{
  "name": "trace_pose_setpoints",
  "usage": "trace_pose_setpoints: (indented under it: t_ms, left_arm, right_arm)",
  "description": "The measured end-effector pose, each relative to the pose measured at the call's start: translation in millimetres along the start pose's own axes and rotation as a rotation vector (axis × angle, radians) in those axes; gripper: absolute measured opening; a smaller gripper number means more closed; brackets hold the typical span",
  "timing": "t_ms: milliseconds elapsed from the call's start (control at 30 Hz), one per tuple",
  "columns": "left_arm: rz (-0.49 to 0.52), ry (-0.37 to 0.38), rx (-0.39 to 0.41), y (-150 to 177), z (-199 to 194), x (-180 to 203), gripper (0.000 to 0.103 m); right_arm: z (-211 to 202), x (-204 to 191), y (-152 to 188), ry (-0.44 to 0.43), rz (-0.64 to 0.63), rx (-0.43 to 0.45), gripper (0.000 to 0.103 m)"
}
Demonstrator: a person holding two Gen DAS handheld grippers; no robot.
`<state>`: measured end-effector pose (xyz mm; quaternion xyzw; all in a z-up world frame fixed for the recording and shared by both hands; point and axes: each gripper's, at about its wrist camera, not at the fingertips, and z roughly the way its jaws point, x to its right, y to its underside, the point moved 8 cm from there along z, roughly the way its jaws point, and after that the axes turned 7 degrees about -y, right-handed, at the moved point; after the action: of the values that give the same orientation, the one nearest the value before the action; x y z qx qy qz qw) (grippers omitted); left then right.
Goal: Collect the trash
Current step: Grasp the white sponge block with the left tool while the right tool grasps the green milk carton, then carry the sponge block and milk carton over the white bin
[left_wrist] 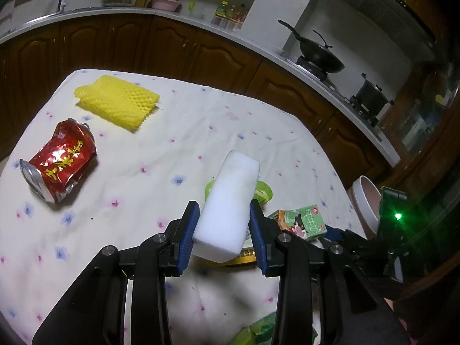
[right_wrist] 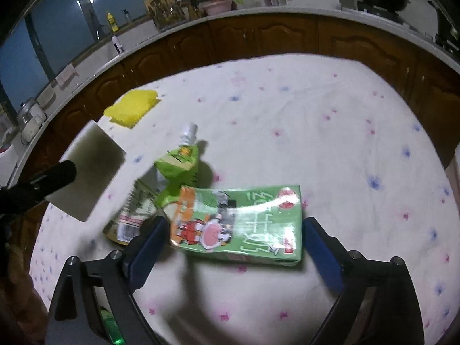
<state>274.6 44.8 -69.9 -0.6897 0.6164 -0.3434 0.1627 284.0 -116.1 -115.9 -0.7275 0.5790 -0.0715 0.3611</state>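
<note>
The left gripper pinches a white foam block, holding it above the flowered tablecloth. The right gripper is spread wide around a green carton lying on the cloth. A crushed red can and yellow foam net lie farther off

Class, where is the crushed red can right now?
In the left wrist view, the crushed red can lies on its side at the tablecloth's left edge, just nearer than the yellow foam net.
</note>
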Motion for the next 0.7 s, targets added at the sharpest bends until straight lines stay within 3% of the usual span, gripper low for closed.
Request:
trace_pose_setpoints:
  t_ms: [267, 700]
  left_arm:
    - [0.04, 0.032, 0.006, -1.6, -5.0, 26.6, 0.034]
    - [0.157, 0.18, 0.002, 5.0, -3.0, 146.3, 0.034]
  right_arm:
    - [-46.9, 20.7, -3.1, -0.014, 0.024, 0.105, 0.091]
    - [-169.3, 114.5, 9.6, 0.067, 0.135, 0.284, 0.091]
